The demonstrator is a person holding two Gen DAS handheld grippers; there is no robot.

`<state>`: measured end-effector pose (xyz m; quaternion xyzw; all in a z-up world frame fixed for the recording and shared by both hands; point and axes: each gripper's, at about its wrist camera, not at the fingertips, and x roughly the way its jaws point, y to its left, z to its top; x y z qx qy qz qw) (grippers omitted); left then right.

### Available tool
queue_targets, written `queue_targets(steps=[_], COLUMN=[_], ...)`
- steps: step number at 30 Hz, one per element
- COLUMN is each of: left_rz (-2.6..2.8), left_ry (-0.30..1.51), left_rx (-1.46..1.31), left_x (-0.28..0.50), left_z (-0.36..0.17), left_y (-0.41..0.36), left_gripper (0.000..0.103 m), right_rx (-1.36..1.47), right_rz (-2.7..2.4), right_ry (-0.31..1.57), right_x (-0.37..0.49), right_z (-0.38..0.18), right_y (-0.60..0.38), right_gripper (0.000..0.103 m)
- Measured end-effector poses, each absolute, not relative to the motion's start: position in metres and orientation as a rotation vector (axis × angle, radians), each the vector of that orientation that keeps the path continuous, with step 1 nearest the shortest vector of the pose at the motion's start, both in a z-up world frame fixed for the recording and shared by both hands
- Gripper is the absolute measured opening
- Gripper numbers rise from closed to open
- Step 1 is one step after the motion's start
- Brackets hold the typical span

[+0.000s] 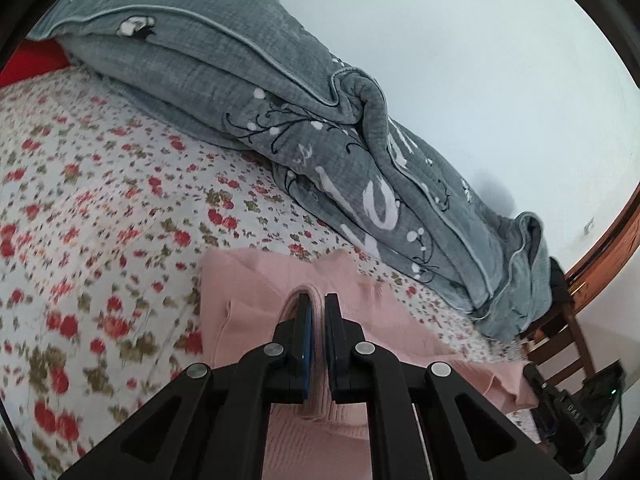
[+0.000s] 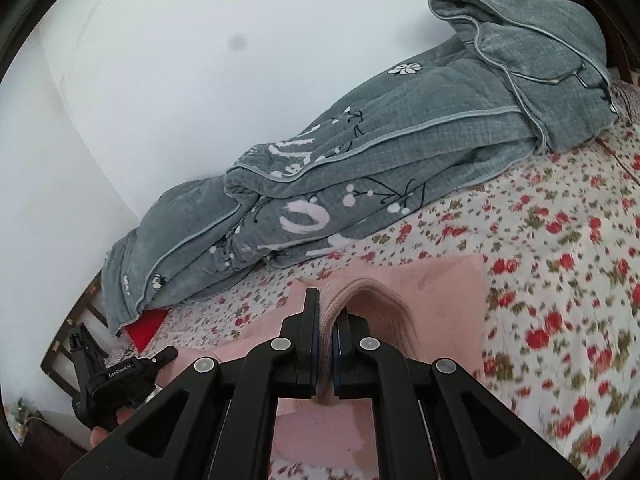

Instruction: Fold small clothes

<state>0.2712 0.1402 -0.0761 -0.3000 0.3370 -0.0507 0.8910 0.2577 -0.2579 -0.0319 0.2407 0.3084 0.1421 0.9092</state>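
A small pink knitted garment lies on the flowered bed sheet. My left gripper is shut on a ribbed edge of it, with the pinched fabric bunched between the jaws. In the right wrist view the same pink garment spreads ahead and to the right. My right gripper is shut on another ribbed edge, and the fabric arches over the right finger. Both pinched edges are lifted a little off the sheet. The other gripper shows at the lower left of the right view.
A rumpled grey quilt lies along the wall side of the bed, also in the right view. A white wall is behind it. A wooden chair stands past the bed end. Something red pokes out under the quilt.
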Motion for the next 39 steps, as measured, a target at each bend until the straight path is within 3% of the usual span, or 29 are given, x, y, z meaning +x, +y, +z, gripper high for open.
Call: queue_targets(steps=[15, 18, 19, 20, 22, 26, 34, 39], left_rz=[-0.075, -0.089, -0.095, -0.094, -0.081, -0.095, -0.121, -0.131], left_ry=[0.787, 0.838, 0.852, 0.854, 0.829, 0.797, 0.908, 0.863], left_rx=[-0.574, -0.619, -0.637, -0.639, -0.629, -0.628, -0.543, -0.513], left_x=[0.349, 0.361, 0.364, 0.366, 0.363, 0.359, 0.362, 0.359], left_z=[-0.115, -0.130, -0.133, -0.134, -0.132, -0.126, -0.141, -0.144], left_y=[0.136, 0.141, 0.145, 0.147, 0.151, 0.158, 0.146, 0.139], left_gripper=[0.007, 0.009, 0.018, 0.034, 0.049, 0.054, 0.054, 0.049], right_rx=[0.470, 0.452, 0.453, 0.455, 0.450, 0.373, 0.218, 0.170], right_rz=[0.259, 0.241, 0.235, 0.238, 0.244, 0.199, 0.129, 0.116], right_ry=[0.722, 0.764, 0.778, 0.789, 0.796, 0.785, 0.905, 0.916], right_x=[0.341, 0.357, 0.360, 0.363, 0.365, 0.359, 0.364, 0.364], right_z=[-0.081, -0.094, -0.098, -0.101, -0.104, -0.101, -0.135, -0.149], right_y=[-0.242, -0.240, -0.241, -0.242, -0.246, -0.251, -0.246, -0.239], right_gripper=[0.006, 0.013, 0.018, 0.027, 0.037, 0.039, 0.041, 0.040])
